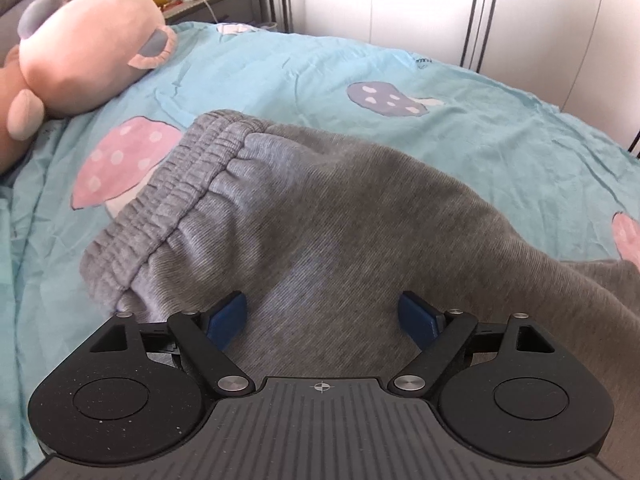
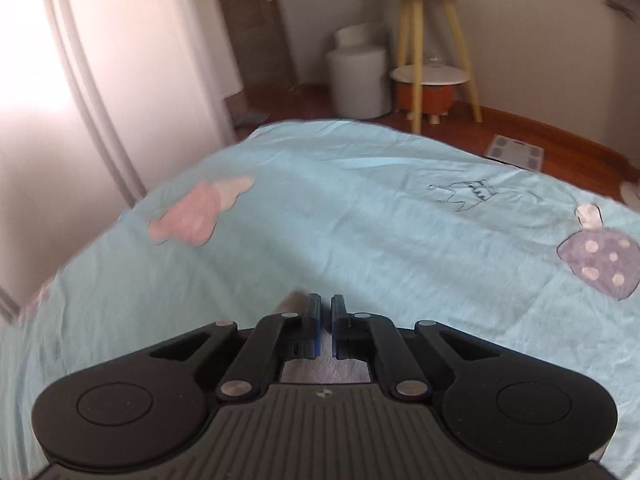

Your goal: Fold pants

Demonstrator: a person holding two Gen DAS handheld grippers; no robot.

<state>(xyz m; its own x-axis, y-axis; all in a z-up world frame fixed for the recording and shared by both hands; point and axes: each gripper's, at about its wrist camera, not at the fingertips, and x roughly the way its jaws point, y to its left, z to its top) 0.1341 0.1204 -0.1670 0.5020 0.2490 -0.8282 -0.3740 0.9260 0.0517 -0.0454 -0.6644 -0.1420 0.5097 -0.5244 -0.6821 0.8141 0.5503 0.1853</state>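
Grey sweatpants point(image 1: 320, 216) lie on the turquoise mushroom-print bed cover point(image 1: 500, 132). Their elastic waistband point(image 1: 172, 200) points to the upper left. My left gripper point(image 1: 323, 312) is open, its blue pads spread wide just over the grey fabric below the waistband. My right gripper point(image 2: 326, 312) is shut on a bit of grey fabric point(image 2: 324, 372) that shows under the fingers. It is held above the bed cover point(image 2: 360, 220). The view is blurred.
A large pink plush toy point(image 1: 84, 52) lies at the head of the bed on the left. White wardrobe doors point(image 1: 400, 0) stand behind the bed. Past the bed's foot are a white stool point(image 2: 360, 76), a wooden side table point(image 2: 432, 52) and a bathroom scale point(image 2: 516, 152).
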